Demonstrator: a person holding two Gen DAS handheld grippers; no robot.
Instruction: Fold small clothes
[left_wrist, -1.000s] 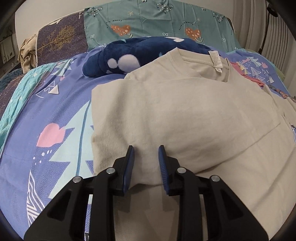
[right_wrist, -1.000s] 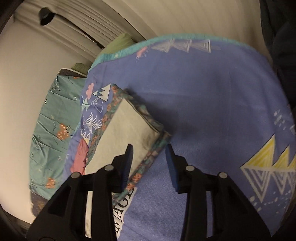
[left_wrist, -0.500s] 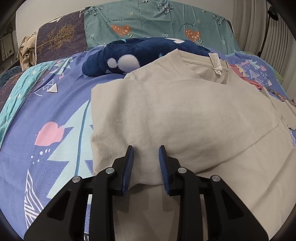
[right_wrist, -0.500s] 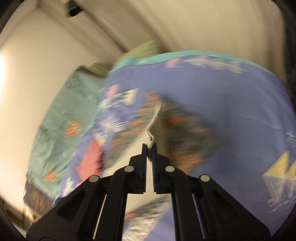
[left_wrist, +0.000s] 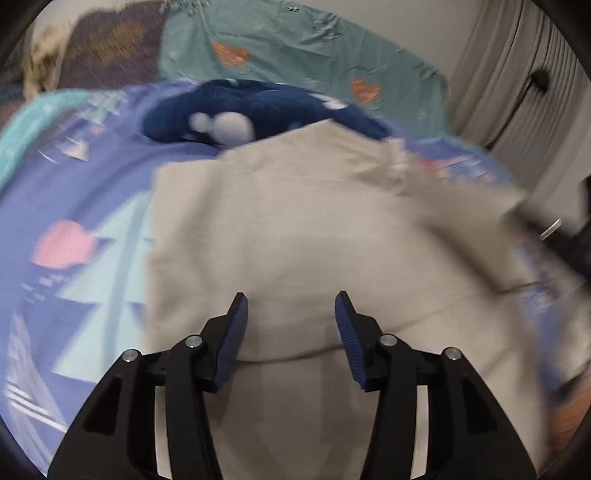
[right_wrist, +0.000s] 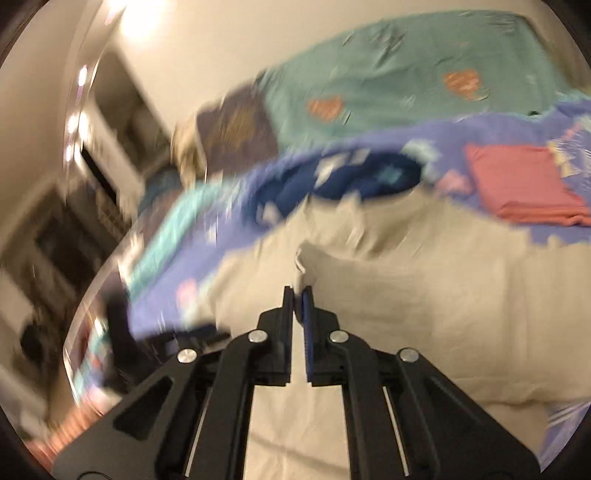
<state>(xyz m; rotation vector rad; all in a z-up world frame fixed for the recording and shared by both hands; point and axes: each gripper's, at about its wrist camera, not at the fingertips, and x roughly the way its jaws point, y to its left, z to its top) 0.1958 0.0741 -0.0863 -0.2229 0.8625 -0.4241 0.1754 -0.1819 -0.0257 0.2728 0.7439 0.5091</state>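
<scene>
Beige shirt (left_wrist: 295, 229) on blue bedspread (left_wrist: 74, 192): right gripper (right_wrist: 300, 295) pinches its edge; left gripper (left_wrist: 291, 314) spread above it.

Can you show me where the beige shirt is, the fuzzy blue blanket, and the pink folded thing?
beige shirt (left_wrist: 295, 240): left wrist view, middle of its top layer.
fuzzy blue blanket (left_wrist: 258, 107): left wrist view, its dark blue top.
pink folded thing (right_wrist: 517, 181): right wrist view, its flat upper face.

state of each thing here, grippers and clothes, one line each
left gripper: open, empty, over the shirt
right gripper: shut on a pinched fold of the shirt
beige shirt: spread on the bed, partly folded, one edge lifted
pink garment: folded, lying flat
navy plush blanket: bunched, beyond the shirt
</scene>
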